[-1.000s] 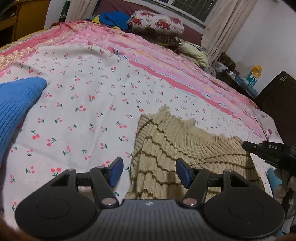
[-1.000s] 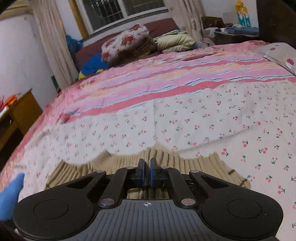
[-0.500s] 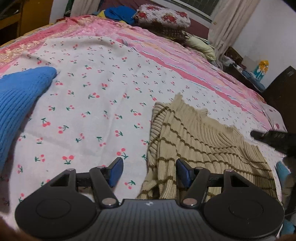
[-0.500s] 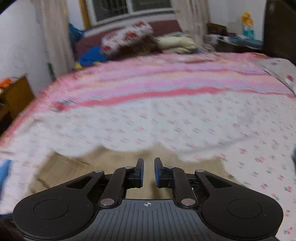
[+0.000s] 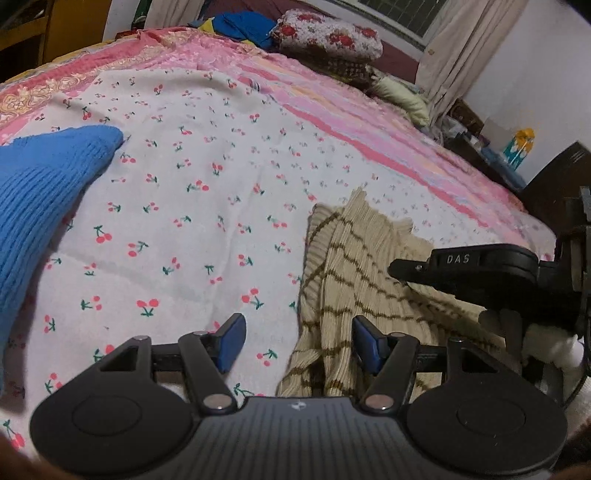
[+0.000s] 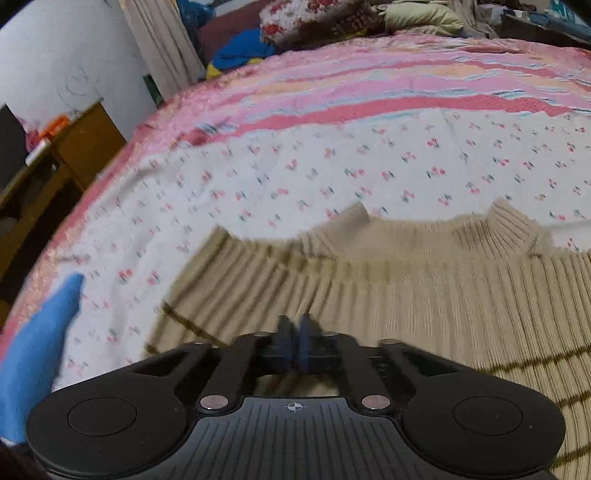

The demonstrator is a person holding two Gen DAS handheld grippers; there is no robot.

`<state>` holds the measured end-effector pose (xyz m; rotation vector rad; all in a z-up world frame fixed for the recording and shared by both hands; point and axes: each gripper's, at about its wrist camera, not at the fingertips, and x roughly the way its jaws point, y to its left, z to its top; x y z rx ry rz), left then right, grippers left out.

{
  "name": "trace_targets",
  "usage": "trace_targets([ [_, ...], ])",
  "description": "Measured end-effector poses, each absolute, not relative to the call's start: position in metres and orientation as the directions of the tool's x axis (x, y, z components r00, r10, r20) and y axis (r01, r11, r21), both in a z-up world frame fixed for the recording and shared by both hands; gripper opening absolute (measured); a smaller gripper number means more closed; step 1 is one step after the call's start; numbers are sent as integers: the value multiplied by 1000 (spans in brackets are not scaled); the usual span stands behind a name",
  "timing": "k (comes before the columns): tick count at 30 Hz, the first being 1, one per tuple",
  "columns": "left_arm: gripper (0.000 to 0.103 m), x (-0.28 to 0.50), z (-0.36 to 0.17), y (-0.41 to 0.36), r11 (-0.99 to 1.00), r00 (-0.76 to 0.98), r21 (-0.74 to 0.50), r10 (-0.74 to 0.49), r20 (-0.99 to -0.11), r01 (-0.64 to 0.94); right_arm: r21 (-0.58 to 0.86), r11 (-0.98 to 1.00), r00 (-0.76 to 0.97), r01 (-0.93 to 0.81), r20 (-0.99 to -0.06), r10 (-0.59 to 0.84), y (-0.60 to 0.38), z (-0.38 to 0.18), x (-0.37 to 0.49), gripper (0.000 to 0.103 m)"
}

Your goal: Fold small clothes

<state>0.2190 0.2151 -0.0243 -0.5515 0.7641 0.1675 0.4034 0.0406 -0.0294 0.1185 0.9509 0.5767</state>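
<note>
**Two grippers over a striped knit on a cherry-print bed**

A beige ribbed sweater [image 5: 354, 266] with thin brown stripes lies spread on the white cherry-print sheet [image 5: 184, 206], its left edge rumpled into a fold. The left gripper [image 5: 297, 347] hovers low at that edge with its blue pads [image 5: 231, 341] spread wide, one over bare sheet, the other over the knit, gripping nothing. The right gripper [image 6: 294, 345] sits above the sweater's body, pads nearly together with only a slim gap; motion blur hides whether any cloth is pinched. From the left camera its black arm crosses in front of the sweater's right half. One blue knitted garment [image 5: 40, 199] lies to the left, well apart. Behind run a pink striped bedspread [image 6: 369, 92], one floral pillow [image 5: 328, 37] and a pale pillow [image 6: 421, 16]; a wooden cabinet [image 6: 74, 147] stands beside the bed.
</note>
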Motion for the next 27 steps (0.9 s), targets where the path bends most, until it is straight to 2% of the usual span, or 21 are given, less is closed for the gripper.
trace_targets([
  [7, 68, 218, -9, 215, 831, 776, -476, -89, -624, -287, 369, 806, 494, -463, -648, 580, 56, -8, 399, 1],
  [9, 68, 222, -10, 211, 845, 770, -455, -84, -632, -281, 353, 816, 496, -458, -660, 564, 57, -12, 402, 1],
  [11, 68, 229, -18, 209, 856, 739, -419, -67, -670, -302, 296, 848, 483, -440, -718, 501, 58, -23, 407, 2],
  [13, 68, 234, -30, 211, 853, 698, -396, -53, -714, -341, 250, 871, 468, -423, -763, 446, 56, -33, 411, 9],
  [14, 68, 233, -34, 212, 847, 693, -400, -53, -719, -350, 258, 875, 475, -409, -759, 446, 52, -32, 410, 9],
  [17, 68, 226, -34, 214, 840, 708, -415, -53, -704, -350, 292, 867, 512, -404, -713, 479, 49, -17, 406, 12],
  [21, 68, 224, -35, 214, 839, 711, -412, -44, -702, -355, 386, 811, 483, -440, -660, 576, 62, -1, 400, 23],
  [22, 68, 224, -34, 213, 839, 711, -411, -42, -702, -357, 388, 801, 462, -456, -666, 586, 69, -3, 399, 28],
  [24, 68, 221, -35, 213, 838, 712, -412, -40, -701, -359, 364, 810, 424, -459, -712, 560, 83, -17, 398, 30],
  [26, 68, 219, -35, 213, 834, 713, -418, -43, -700, -360, 399, 812, 385, -426, -732, 562, 90, -32, 401, 25],
  [27, 68, 217, -34, 214, 831, 716, -426, -48, -697, -358, 416, 810, 385, -413, -726, 570, 91, -33, 400, 18],
])
